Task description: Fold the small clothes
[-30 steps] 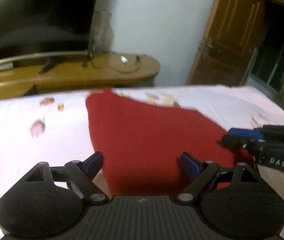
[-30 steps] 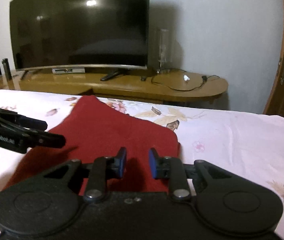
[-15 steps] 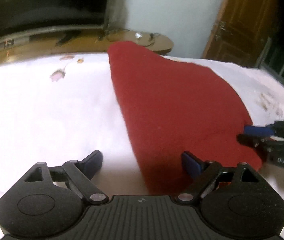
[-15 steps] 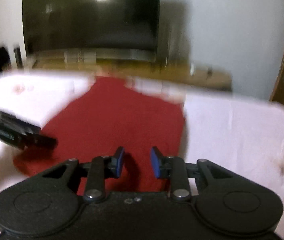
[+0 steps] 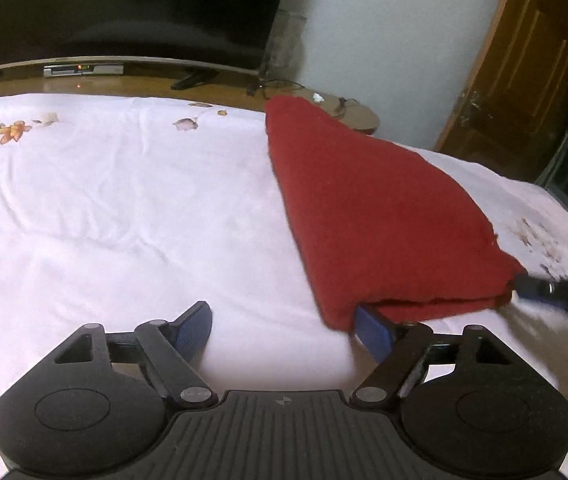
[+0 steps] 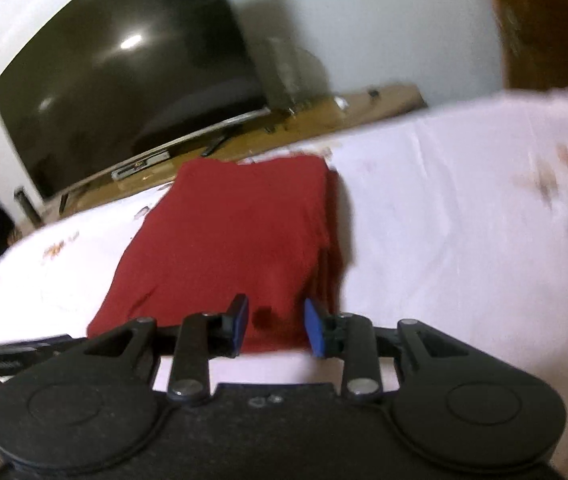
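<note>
A folded red cloth lies on the white floral bedsheet; it also shows in the right wrist view. My left gripper is open wide at the cloth's near left corner, and its right fingertip sits under the cloth's edge. My right gripper is open with a narrower gap at the cloth's near edge, holding nothing. The right gripper's tip shows in the left wrist view at the cloth's near right corner.
A large dark TV stands on a wooden console beyond the bed. A wooden door is at the right. The bedsheet stretches wide to the left of the cloth.
Both grippers have dropped and moved in on the cloth's near edge. The left gripper shifted left, so the cloth now lies to its right. The right view tilted.
</note>
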Tool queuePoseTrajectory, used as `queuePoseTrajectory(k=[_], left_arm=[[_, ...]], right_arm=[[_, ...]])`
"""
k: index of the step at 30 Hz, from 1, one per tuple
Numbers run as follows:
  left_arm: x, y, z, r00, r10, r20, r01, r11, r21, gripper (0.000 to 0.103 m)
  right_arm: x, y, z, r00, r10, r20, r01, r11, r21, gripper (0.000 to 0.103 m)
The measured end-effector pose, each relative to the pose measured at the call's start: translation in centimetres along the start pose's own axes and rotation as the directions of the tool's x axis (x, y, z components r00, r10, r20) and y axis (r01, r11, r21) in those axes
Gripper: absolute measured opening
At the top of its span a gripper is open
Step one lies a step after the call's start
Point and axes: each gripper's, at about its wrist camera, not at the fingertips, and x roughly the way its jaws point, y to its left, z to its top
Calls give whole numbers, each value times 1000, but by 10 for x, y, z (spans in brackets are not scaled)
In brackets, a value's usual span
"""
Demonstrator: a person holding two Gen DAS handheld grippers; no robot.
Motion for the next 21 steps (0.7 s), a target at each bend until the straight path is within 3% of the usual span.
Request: queuePoseTrajectory(k=[6, 12, 13, 15, 19, 21], left_arm=[[8, -21, 3, 999, 38, -1, -38, 999, 38, 78], [6, -17, 1, 999, 49, 18, -49, 999, 7, 76], [7, -18, 1, 998, 54, 17, -54, 998, 16, 76], [8, -23, 1, 996, 84, 11, -85, 993, 77, 67], [2, -24, -2, 992, 127, 22, -129, 985, 116, 66], [4, -26, -5, 990, 140, 22, -142, 981, 133, 66]], right_arm=[[12, -28, -14, 992, 123, -35, -107, 950, 293, 32], [31, -42, -12, 979, 203, -2, -183, 885, 429, 31], [30, -42, -14, 978, 207, 5, -188, 879, 439, 29], [31, -42, -14, 978, 206, 20, -195, 882, 429, 9], [13, -33, 3, 981, 175, 84, -192, 930, 313, 8], [14, -28, 6, 989, 140, 39, -145, 956, 255, 7]])
